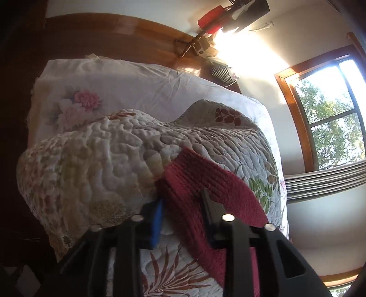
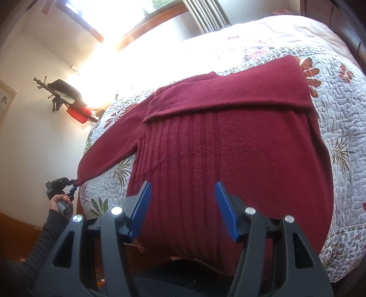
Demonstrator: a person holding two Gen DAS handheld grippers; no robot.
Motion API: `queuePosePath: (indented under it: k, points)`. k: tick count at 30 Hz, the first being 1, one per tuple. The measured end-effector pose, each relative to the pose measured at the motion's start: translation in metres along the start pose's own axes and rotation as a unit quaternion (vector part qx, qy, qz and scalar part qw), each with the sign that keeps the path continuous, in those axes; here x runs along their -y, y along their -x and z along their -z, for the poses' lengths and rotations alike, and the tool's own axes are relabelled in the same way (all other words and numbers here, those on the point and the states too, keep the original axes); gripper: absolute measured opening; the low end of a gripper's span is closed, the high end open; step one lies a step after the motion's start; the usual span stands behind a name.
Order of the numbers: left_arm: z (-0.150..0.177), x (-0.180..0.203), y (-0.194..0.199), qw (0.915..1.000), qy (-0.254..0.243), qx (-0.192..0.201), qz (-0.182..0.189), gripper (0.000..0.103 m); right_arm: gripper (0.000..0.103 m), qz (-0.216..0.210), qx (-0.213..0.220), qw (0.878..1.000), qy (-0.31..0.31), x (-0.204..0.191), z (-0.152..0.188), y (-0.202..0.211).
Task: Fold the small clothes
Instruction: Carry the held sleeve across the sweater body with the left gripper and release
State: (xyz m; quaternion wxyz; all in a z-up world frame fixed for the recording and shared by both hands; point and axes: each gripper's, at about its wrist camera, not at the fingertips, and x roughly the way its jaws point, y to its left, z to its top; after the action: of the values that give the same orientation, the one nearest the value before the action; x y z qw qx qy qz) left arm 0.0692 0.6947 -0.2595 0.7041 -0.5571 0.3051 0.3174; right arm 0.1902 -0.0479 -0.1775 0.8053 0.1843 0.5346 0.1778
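Left wrist view: the left tongs [image 1: 183, 203] pinch the cuff of the maroon sweater [image 1: 205, 182] – its sleeve drawn out over the quilted bed [image 1: 91, 160], likely ready for folding in. Right wrist view: the right tongs [image 2: 183, 205] gape wide, empty, hovering above the sweater's hem – the other sleeve already lies folded across the chest.

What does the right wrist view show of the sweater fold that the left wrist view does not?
Only the right wrist view shows the whole dark red sweater on the quilt: one sleeve already folded across the chest, the other sleeve stretched out to the left gripper, plus the hand holding it and the open right gripper over the hem. Only the left wrist view shows the cuff close up, the headboard and pillow. Both share the sweater, quilt, window and red wall shelf.
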Motion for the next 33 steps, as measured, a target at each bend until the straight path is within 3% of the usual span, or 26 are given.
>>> queuePosePath:
  k: [3,7,11,13,19,25,28,33]
  points:
    - [0.001,0.014,0.014,0.9998,-0.014,0.014,0.009,0.009,0.058,-0.001,0.004,1.0,-0.006,0.006,0.002,0.003]
    - [0.004,0.063,0.048,0.996,-0.058,0.037,0.057,0.009,0.058,-0.006,0.008,1.0,-0.007,0.012,0.003,0.008]
    - [0.025,0.148,0.095,0.9796,-0.146,0.052,0.128,0.009,0.058,-0.013,0.016,1.0,-0.007,0.016,0.004,0.014]
    - [0.051,0.2,0.118,0.9627,-0.21,0.054,0.162,0.009,0.058,-0.016,0.018,1.0,-0.012,0.02,0.004,0.017]
    - [0.172,0.332,0.143,0.8929,-0.377,0.01,0.245,0.009,0.058,-0.02,0.03,0.999,-0.028,0.036,0.01,0.029]
    - [0.31,0.401,0.106,0.8286,-0.495,-0.06,0.254,0.009,0.058,-0.009,0.053,0.997,-0.06,0.066,0.019,0.052]
    - [0.374,0.41,0.071,0.8059,-0.528,-0.109,0.245,0.009,0.059,0.003,0.064,0.995,-0.081,0.083,0.025,0.064]
    - [0.469,0.399,-0.004,0.78,-0.559,-0.202,0.196,0.009,0.059,0.022,0.073,0.991,-0.113,0.114,0.034,0.081]
